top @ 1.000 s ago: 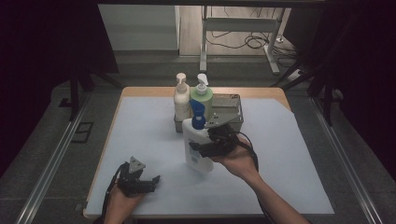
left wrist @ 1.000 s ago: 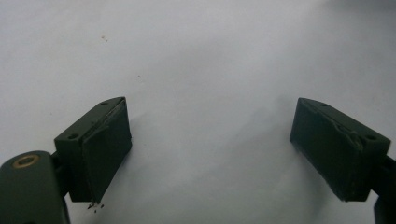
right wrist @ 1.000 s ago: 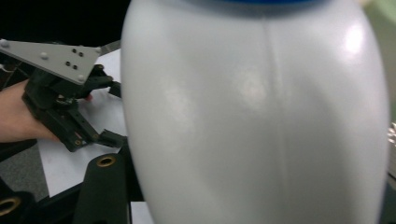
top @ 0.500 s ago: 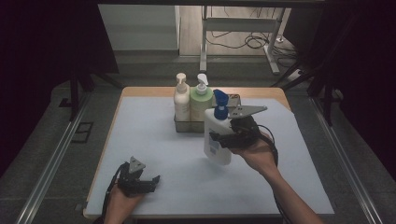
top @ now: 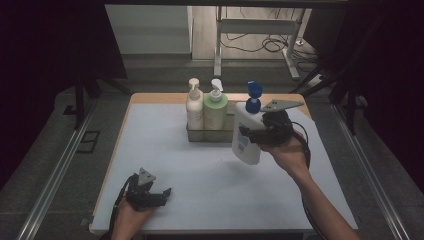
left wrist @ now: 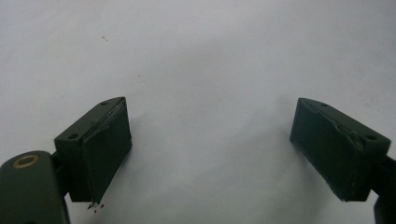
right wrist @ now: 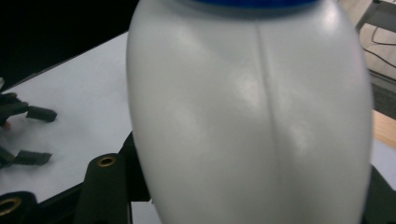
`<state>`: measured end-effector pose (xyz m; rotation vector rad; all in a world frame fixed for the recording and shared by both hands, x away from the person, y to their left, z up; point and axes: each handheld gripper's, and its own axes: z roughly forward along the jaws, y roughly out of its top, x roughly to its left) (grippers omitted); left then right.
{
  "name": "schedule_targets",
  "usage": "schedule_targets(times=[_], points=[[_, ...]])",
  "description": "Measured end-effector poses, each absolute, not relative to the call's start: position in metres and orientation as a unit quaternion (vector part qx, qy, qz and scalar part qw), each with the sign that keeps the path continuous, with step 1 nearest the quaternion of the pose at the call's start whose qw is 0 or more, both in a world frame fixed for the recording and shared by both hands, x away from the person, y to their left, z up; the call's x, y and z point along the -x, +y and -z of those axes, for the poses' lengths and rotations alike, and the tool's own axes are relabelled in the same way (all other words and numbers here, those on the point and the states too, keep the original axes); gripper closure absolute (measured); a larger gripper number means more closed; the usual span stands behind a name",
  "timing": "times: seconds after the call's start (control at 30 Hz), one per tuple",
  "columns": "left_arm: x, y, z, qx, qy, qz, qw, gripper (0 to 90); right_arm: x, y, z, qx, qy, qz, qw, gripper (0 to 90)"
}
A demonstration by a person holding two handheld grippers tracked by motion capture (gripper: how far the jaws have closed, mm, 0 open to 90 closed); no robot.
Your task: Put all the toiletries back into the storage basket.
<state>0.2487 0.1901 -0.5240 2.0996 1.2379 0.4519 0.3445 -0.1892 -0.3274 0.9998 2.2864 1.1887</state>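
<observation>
White pump bottle [top: 246, 136] beside grey caddy [top: 226, 134] with two upright bottles [top: 205, 109].

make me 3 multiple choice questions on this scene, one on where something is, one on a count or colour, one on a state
1. Where is the white bottle with the blue pump?
A. flat on the table
B. held off the table in the right gripper, beside the rack
C. under the left gripper

2. How many bottles stand in the rack?
A. two
B. three
C. none

3. How is the left gripper?
A. shut on a bottle
B. open, holding nothing
C. shut on a cloth

Answers:
1. B: the high view shows the bottle clamped in the right gripper, raised above the sheet next to the rack.
2. A: a cream bottle and a green bottle stand in it.
3. B: the left gripper view shows its jaws wide apart over the bare white sheet.
</observation>
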Motion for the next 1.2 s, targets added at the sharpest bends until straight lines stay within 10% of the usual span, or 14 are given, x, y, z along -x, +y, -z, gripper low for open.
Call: schedule_targets(times=[1.2], points=[[-0.249,0.190,0.524,-0.802,0.471,-0.173,0.324,12.2,-0.421,-0.181,0.313,-0.411,0.769,-0.424,0.244,40.3]])
